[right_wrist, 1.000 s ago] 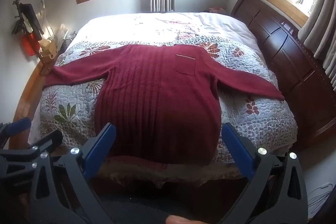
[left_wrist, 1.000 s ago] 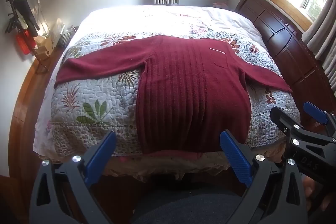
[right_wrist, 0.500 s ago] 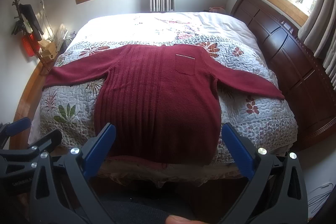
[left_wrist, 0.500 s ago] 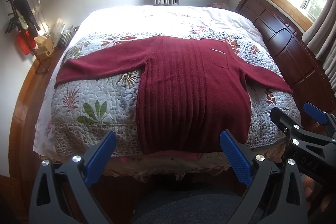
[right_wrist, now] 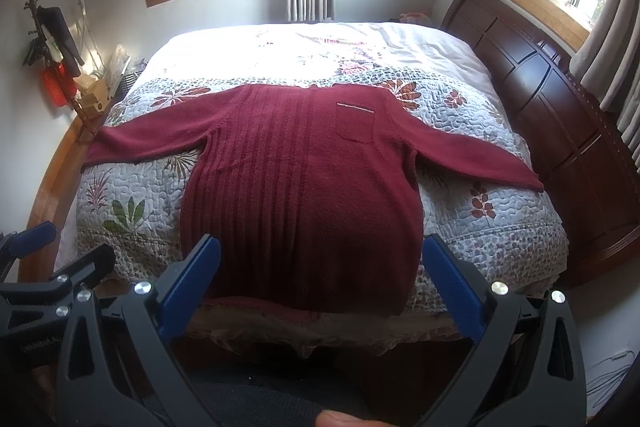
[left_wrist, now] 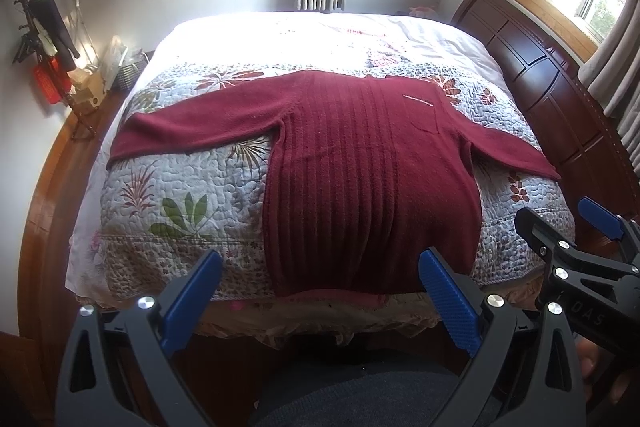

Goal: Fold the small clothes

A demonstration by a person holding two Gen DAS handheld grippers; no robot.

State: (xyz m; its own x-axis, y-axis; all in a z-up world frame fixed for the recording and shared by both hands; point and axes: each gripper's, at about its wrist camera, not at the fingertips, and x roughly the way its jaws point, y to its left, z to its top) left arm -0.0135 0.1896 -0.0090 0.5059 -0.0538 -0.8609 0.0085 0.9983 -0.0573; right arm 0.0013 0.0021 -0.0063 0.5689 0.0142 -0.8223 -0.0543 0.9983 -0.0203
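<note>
A dark red ribbed sweater lies flat on the bed, front up, both sleeves spread out sideways and its hem hanging over the near edge. A small chest pocket sits on its right half. My left gripper hovers open in front of the hem, nothing between its blue pads. My right gripper is open too, held just short of the hem. Each gripper shows at the edge of the other's view: the right one, the left one.
The floral quilt covers the bed; white sheet lies farther back. A dark wooden headboard runs along the right. A cluttered stand with red items is at the left wall. Windows and curtains are behind.
</note>
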